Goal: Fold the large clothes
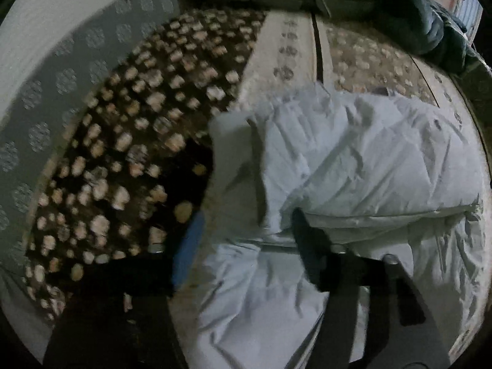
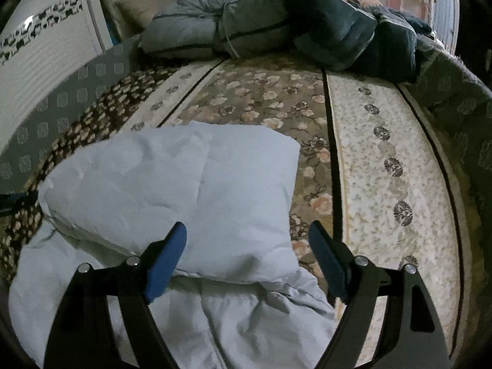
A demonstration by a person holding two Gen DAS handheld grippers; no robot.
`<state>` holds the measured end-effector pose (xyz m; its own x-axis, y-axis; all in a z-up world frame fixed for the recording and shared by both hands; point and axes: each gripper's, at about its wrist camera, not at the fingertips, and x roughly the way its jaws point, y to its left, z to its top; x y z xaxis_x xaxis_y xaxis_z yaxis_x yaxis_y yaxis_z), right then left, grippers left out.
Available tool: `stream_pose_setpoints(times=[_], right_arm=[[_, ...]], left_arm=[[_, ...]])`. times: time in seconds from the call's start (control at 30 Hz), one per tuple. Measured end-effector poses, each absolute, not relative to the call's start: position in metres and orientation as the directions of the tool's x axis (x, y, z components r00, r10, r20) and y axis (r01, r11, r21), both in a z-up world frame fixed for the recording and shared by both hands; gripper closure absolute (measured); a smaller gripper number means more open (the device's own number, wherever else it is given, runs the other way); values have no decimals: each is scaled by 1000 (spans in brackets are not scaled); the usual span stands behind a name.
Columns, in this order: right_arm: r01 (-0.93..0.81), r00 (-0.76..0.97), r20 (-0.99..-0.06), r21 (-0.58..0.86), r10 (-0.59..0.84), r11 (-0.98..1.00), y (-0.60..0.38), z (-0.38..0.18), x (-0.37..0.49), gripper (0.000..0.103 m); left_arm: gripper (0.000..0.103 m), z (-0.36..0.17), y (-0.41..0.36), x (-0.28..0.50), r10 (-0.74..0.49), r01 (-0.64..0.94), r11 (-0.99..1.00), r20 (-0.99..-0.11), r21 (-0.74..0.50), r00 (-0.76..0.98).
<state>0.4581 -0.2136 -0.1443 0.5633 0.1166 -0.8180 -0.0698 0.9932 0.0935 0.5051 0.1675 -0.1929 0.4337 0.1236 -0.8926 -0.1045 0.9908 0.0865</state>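
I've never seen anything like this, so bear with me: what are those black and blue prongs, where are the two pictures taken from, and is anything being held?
No robot here: a person holds a two-finger gripper in each hand, each with a camera looking along its fingers. One picture comes from the left gripper, the other from the right gripper. Both look at a pale blue padded garment, partly folded over itself, lying on a flowered bedspread. Darker bundled bedding sits at the far end. The right gripper is open and holds nothing, its blue fingers apart over the garment. The left picture is blurred, so I cannot tell whether that gripper grips the cloth.
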Motion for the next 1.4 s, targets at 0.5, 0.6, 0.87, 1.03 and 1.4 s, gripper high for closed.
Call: stream_pose_setpoints(times=[0.5,0.6,0.87,1.03,1.4], right_arm=[[-48,593,-802,55,73,997,-151,-148,516,78],[-68,544,-834,66,92,996,-145,-172,517,82],[-108,524,-848,23,76,994,-137,-217,506,82],[-131,505,-857,41,102,990,-141,-232,516,83],[-123,471,-875,65,116,990,-141,-252,545,84]], left_arm=[[91,-213,71,594,13,-56,998,-934,-8,358],[99,-243,65,596,45,-34,999,-946,36,320],[103,-288,51,594,108,35,992,-955,122,276],[101,-296,77,607,-34,5,999,-970,-34,239],[101,-318,70,636,16,18,1000,-978,20,209]])
